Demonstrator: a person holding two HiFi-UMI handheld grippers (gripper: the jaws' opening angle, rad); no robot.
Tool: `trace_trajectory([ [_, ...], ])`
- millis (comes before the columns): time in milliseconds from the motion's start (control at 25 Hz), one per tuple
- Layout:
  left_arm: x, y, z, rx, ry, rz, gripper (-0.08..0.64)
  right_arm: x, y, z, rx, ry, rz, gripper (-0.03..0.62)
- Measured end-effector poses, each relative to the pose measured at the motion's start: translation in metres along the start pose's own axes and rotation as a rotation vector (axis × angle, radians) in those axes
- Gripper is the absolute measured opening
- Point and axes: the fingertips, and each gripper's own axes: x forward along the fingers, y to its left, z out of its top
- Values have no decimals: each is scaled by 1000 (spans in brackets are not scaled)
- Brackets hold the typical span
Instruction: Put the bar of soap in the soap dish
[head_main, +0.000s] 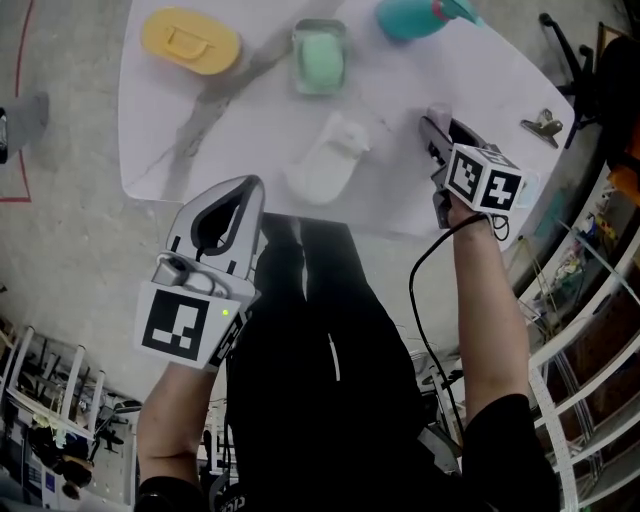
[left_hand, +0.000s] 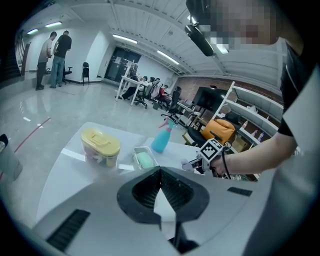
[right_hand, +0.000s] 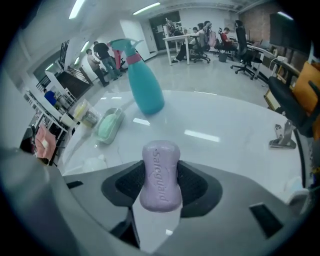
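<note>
A pale purple bar of soap stands upright between the pads of my right gripper, which is shut on it. In the head view that gripper hangs over the right side of the white table, a little above the surface. A clear soap dish with a green bar in it sits at the back middle, also. A white dish-like piece lies near the front edge. My left gripper is shut and empty, just off the table's front edge.
A yellow-lidded box stands at the back left and a teal spray bottle at the back right. A binder clip lies by the right edge. Chairs, shelves and people fill the room beyond.
</note>
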Motion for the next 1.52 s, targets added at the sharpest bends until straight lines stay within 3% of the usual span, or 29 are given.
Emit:
trace_trajectory([
  [400,-27,-13,-5,40,-4,-11,11,-61,55,-11,148,-95,144,210],
  [840,-69,2,-24,26,-16,18,11,-58,167,-63,310,-13,359,210],
  [1040,-78,7,-30,-2,-27,34,11,-45,179,-62,354,15,369,210],
  [1520,-74,20,-38,-36,-42,35,11,-20,172,-68,461,66,295,212],
])
